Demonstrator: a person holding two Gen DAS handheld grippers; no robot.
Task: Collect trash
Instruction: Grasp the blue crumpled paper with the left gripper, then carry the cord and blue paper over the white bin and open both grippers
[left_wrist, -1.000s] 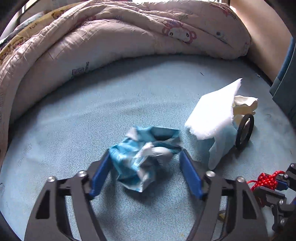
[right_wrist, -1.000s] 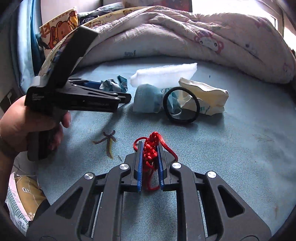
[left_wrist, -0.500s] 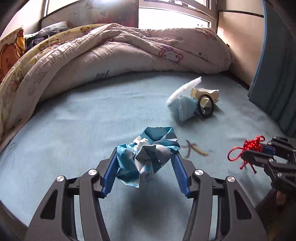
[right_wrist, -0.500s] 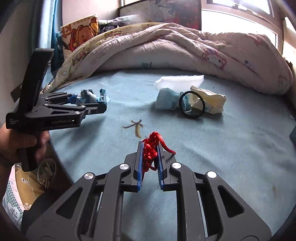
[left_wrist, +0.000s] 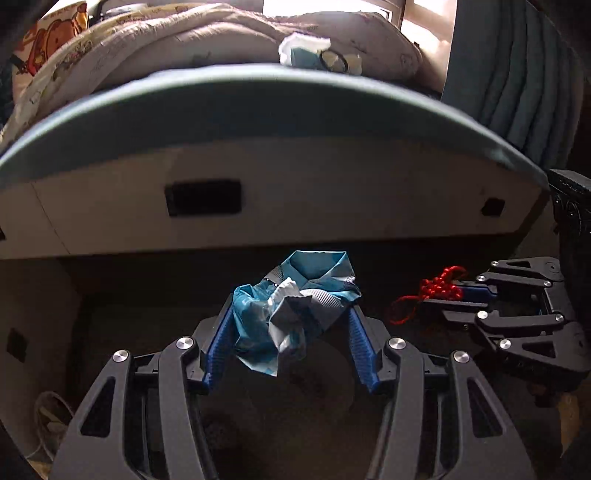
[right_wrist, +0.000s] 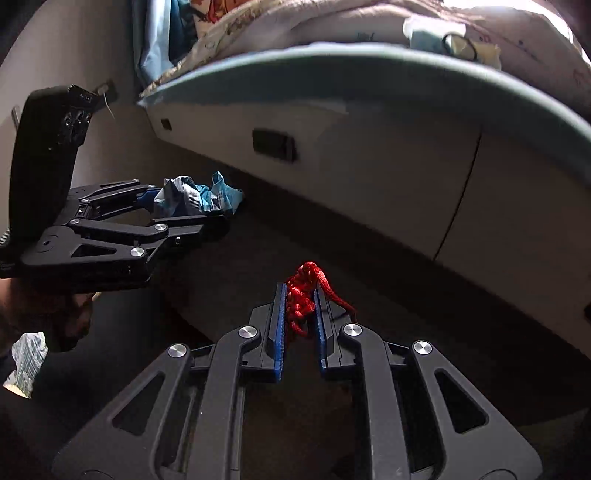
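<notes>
My left gripper (left_wrist: 291, 314) is shut on a crumpled blue and white wrapper (left_wrist: 291, 314) and holds it in the air below the bed's edge. It shows at the left of the right wrist view (right_wrist: 195, 197). My right gripper (right_wrist: 300, 295) is shut on a knotted red cord (right_wrist: 304, 291); it shows at the right of the left wrist view, holding the red cord (left_wrist: 439, 288). On the bed lie a white tissue with a blue scrap (left_wrist: 301, 51) and a black ring on cream paper (left_wrist: 334, 62).
The blue mattress edge (left_wrist: 258, 88) curves above both grippers, with a beige bed frame panel (left_wrist: 295, 206) and dark slots under it. A quilt (left_wrist: 184, 33) is heaped at the back. Blue curtains (left_wrist: 517, 74) hang at the right. The floor below is dark.
Both grippers have dropped from above the mattress to below its edge, in front of the bed frame, each still holding its item. The trash left on the bed now lies far above.
</notes>
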